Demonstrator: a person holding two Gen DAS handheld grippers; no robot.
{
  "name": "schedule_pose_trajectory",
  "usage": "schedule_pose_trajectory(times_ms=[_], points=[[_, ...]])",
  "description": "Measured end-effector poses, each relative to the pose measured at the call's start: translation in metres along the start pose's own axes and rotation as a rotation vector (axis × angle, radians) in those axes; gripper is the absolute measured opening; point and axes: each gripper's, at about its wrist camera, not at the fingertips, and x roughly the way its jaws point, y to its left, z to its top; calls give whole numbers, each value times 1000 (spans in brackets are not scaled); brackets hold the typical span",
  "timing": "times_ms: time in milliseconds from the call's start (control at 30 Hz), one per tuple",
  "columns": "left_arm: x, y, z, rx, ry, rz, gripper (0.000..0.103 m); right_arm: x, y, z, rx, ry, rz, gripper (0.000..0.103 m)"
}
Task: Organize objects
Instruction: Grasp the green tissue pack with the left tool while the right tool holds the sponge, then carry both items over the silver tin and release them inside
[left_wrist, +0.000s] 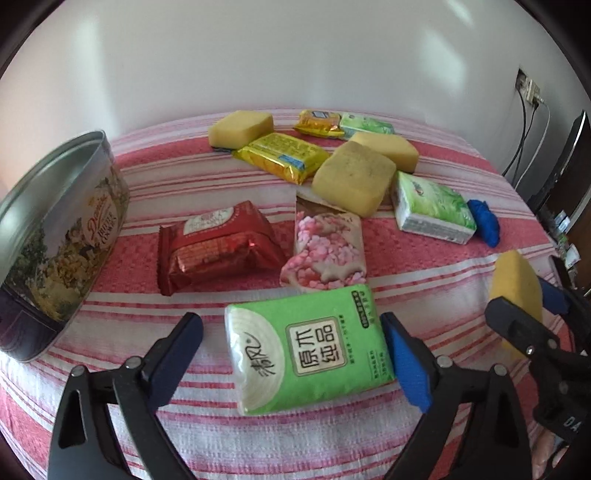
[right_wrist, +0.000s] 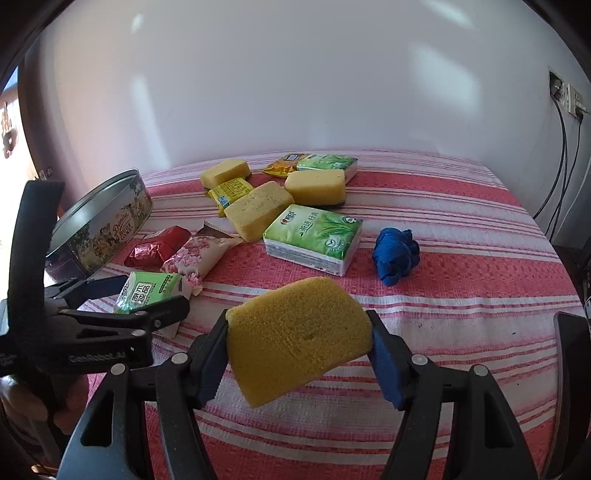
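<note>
A cookie tin (left_wrist: 62, 236) is seen at the left of the striped cloth (left_wrist: 424, 280). A green tissue pack (left_wrist: 308, 347) is straddled by the left gripper (left_wrist: 295, 354), fingers apart, the right pad touching. A yellow sponge (right_wrist: 299, 338) is clamped above the cloth by the right gripper (right_wrist: 297, 354).

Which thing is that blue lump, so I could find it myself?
Start at the pink striped cloth. Right of the green tissue pack lies the blue bundle, apart from it. It is the only crumpled blue thing among boxy packs and sponges.

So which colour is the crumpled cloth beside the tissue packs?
Blue cloth; the right wrist view shows it best.
</note>
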Motion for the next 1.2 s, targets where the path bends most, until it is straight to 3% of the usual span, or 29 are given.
schedule_pose_trajectory(times_ms=[67, 100, 267, 467, 700, 1200], points=[[-3, -2, 0, 8, -16, -5, 73, -3, -1, -3, 0, -4, 1, 70], [-5, -2, 0, 14, -22, -3, 70, -2, 0, -2, -3, -7, -5, 70], [-14, 11, -8, 25, -38, -60, 69, -1, 1, -3, -8, -5, -12, 70], [-54, 42, -21, 28, -135, -82, 69, -6, 5, -1, 9, -20, -15, 70], [-90, 89, -3, -9, -278, -2, 69, -22, 50, 26, -10, -142, 47, 70], [-89, 205, 30, -113, -354, 184, 70, 20, 180, 78, -7, -233, 215, 70]])
